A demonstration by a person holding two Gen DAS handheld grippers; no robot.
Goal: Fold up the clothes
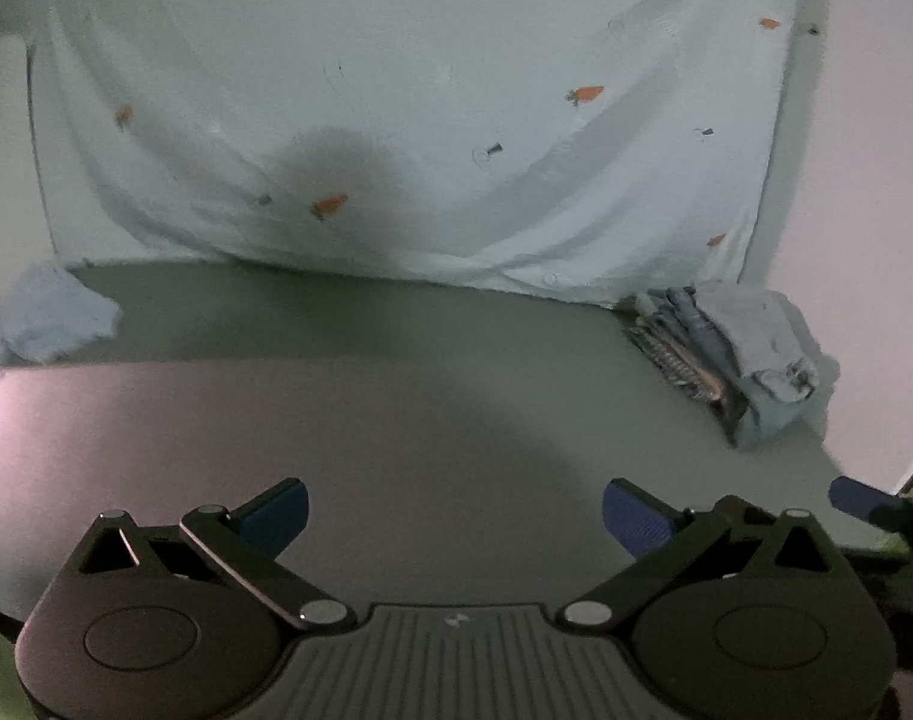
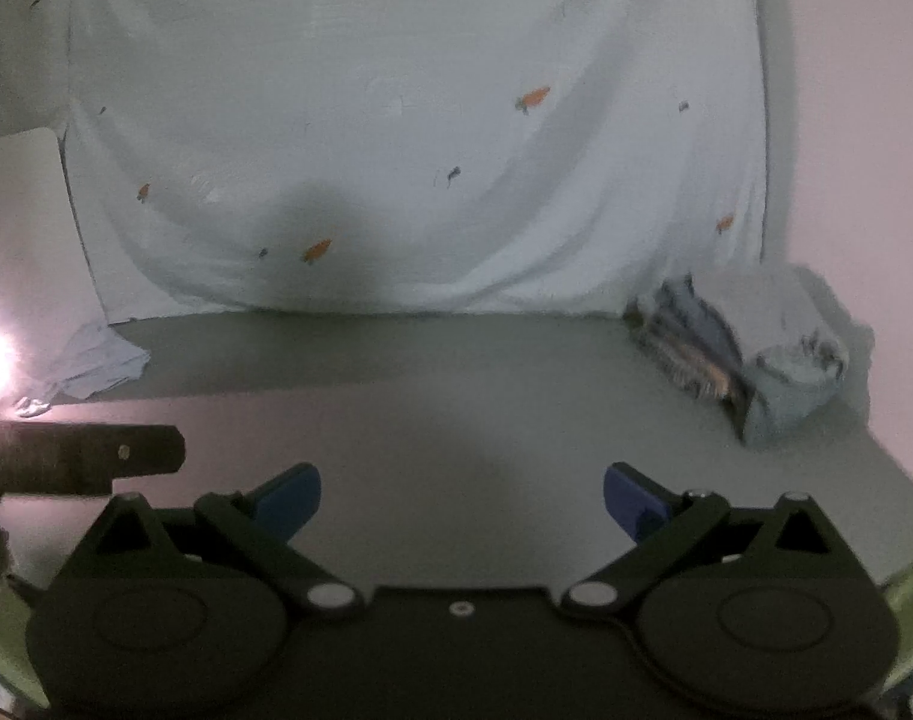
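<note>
Item: left tool (image 1: 454,516) — jaws spread wide, nothing held, hovering low over bare tabletop (image 1: 396,396).
Item: right tool (image 2: 462,501) — same: wide apart, nothing between the blue pads (image 2: 291,498).
Item: folded stack (image 1: 729,354) — far right of tabletop, next to the hanging sheet (image 1: 396,120); several layers, top one pale.
Item: loose cloth (image 1: 54,318) — crumpled, far left, by sheet's lower corner; well apart from both tools. Prob. next piece to fold.

Risks:
- Both tools start far from the cloth; reaching across could snag the sheet hem instead of the garment.
- Crumpled heap: a pinch may take one layer only, or a bunch, so it won't spread flat.
- Stack looks slumped at near end; a nudge could tip it.

Hard to see:
- Glare at left edge of right view washes out the cloth's near side.
- Dim light, soft focus; garment type not clear.
- Dark bar (image 2: 84,462) at left of right view, likely part of left tool.
- Tabletop edges cut off.
</note>
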